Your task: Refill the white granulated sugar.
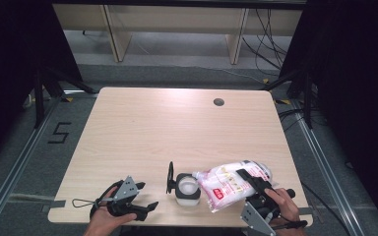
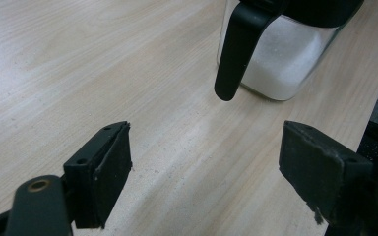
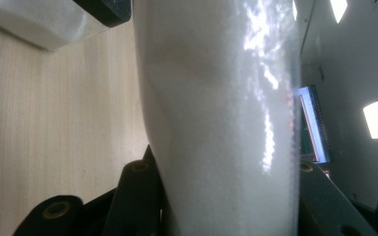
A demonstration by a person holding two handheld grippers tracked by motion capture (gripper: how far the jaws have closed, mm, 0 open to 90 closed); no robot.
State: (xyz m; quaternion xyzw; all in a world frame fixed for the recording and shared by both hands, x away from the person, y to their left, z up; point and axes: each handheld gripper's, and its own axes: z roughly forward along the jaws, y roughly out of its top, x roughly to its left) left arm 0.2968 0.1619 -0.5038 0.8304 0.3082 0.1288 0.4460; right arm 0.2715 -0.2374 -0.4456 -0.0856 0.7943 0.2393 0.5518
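A: Start at the right gripper (image 1: 254, 185). What has it got?

B: Its 2 jaws are clamped across a plastic bag (image 1: 231, 182) of white granules. In the right gripper view the bag (image 3: 216, 123) bulges between the jaws, so it is closed on the bag, not wide.

A: And which way does the bag run from there?

B: Its long axis runs roughly across the table, tilted, with the spout end toward the left. That end sits right at the rim of the jar (image 1: 188, 189), a square clear container with a black collar and a flipped-up lid (image 1: 170, 178). I judge the next move turns on that: whether the bag's mouth is over the opening or just beside it. From above it looks to be touching the rim.

A: The jar itself?

B: Near the front edge of the table (image 1: 177, 118), between the 2 hands, already holding some white granules, seen in the left gripper view (image 2: 280, 54).

A: The left gripper?

B: The left gripper (image 1: 145, 197) is spread wide and holds nothing, low at the table edge, pointing toward the jar. The jar lies ahead of it, near but apart. The left hand (image 1: 106, 216) is the freer one to steady the jar; the right hand (image 1: 285, 201) is angled inward, wrist near the table's front right corner.
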